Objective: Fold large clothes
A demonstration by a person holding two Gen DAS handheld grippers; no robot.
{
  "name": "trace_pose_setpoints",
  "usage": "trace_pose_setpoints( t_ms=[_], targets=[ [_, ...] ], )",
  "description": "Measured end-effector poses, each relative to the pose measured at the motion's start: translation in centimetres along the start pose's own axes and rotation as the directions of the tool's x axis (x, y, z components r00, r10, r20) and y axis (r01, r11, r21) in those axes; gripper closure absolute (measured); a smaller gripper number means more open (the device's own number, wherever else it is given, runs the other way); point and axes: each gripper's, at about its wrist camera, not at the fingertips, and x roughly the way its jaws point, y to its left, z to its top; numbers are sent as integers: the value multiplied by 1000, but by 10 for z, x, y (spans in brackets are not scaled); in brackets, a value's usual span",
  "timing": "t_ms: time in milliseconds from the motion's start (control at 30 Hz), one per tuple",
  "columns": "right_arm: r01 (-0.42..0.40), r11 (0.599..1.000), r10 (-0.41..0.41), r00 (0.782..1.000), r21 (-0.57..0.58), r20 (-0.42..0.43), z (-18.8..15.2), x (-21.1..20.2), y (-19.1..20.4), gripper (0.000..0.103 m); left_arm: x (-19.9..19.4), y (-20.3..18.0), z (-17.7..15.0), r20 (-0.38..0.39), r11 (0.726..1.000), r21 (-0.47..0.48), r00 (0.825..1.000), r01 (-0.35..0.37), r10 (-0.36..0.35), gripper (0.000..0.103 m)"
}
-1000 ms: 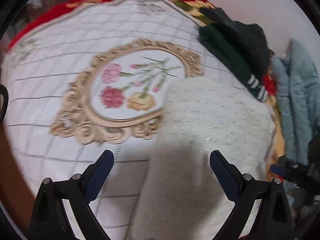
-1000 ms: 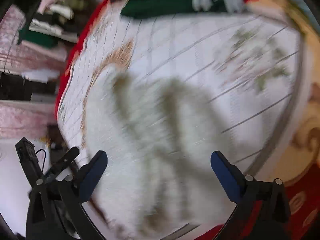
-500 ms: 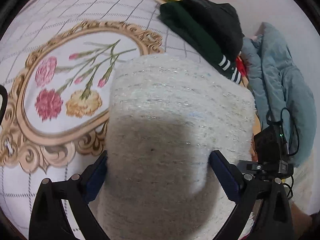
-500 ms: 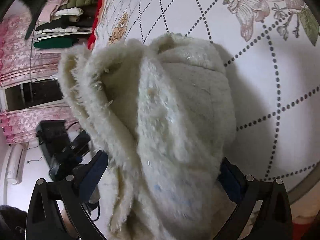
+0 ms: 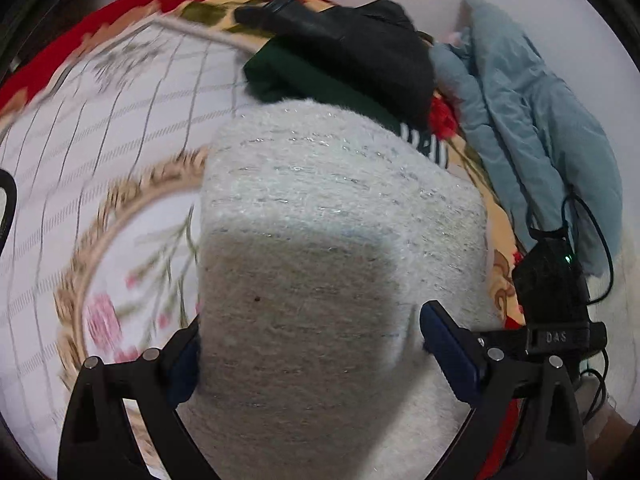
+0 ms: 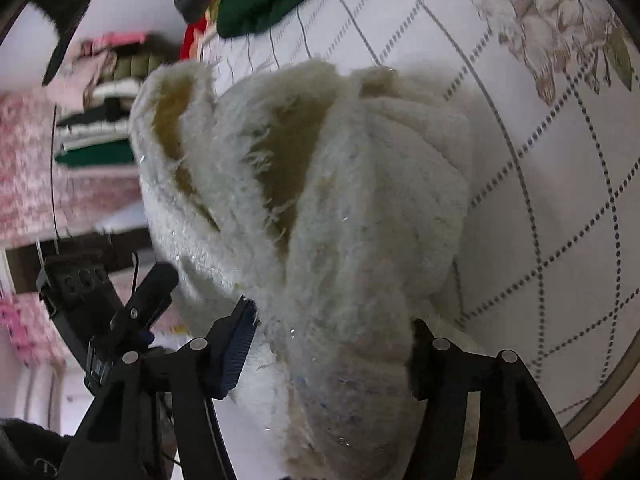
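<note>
A folded cream fuzzy sweater lies on the quilted floral bed cover. My left gripper hovers over its near end with jaws wide; the sweater fills the gap and one blue pad rests on its top. In the right wrist view the sweater's layered open end faces me. My right gripper has that bundled end between its jaws, which are closing, and both pads sink into the fuzz. The right gripper's black body shows at the sweater's right side in the left wrist view.
Black and dark green clothes are piled at the bed's far side, touching the sweater's far edge. A pale blue jacket lies to their right. Off the bed, shelves of folded clothes stand. The bed cover runs on to the right.
My left gripper slid from the bare cover across over the sweater. My right gripper came down onto the sweater's open end, and its jaws narrowed from wide to pinching the bundle.
</note>
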Motion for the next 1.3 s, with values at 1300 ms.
trace_pose_setpoints(
  t_ms=[1300],
  targets=[
    [327, 940, -340, 924, 96, 177, 388, -181, 119, 16, 126, -66, 409, -31, 983, 165, 996, -79, 85, 4]
  ],
)
